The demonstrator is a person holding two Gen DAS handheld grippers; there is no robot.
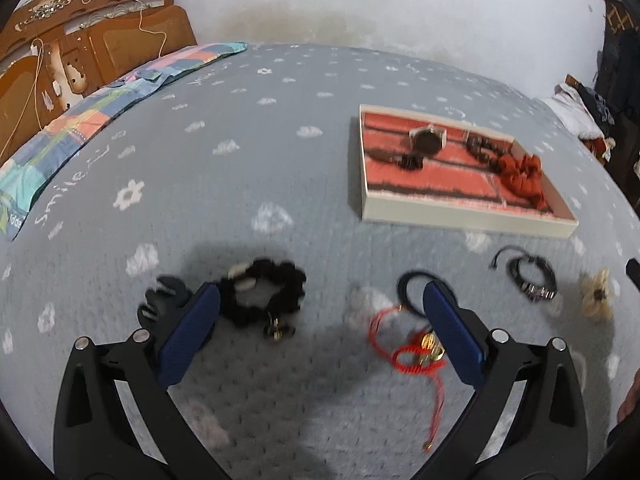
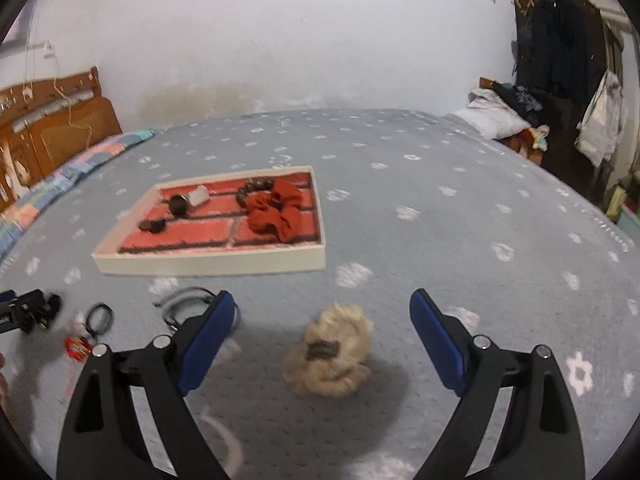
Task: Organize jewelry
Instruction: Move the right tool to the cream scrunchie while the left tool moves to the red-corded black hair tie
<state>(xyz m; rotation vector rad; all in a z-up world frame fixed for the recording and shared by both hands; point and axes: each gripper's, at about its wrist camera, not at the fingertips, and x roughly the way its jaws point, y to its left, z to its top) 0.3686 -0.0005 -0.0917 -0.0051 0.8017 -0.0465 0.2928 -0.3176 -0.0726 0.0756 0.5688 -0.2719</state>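
Note:
A white tray (image 1: 460,222) with a red brick-pattern lining lies on the grey bedspread and holds a watch (image 1: 426,140), dark beads (image 1: 482,152) and a red scrunchie (image 1: 522,174). My left gripper (image 1: 320,300) is open above the bedspread, between a black scrunchie (image 1: 260,296) at its left finger and a red cord bracelet (image 1: 404,354) and black hair tie (image 1: 412,288) at its right finger. A black claw clip (image 1: 160,300) lies further left. My right gripper (image 2: 322,312) is open just above a cream flower clip (image 2: 330,354). The tray (image 2: 216,260) lies beyond it.
A black leather bracelet (image 1: 530,276) lies in front of the tray; it also shows in the right wrist view (image 2: 188,304). A wooden headboard (image 1: 80,52) and patchwork pillow (image 1: 80,128) are at the left. Pillows and clothes (image 2: 500,112) sit at the far right.

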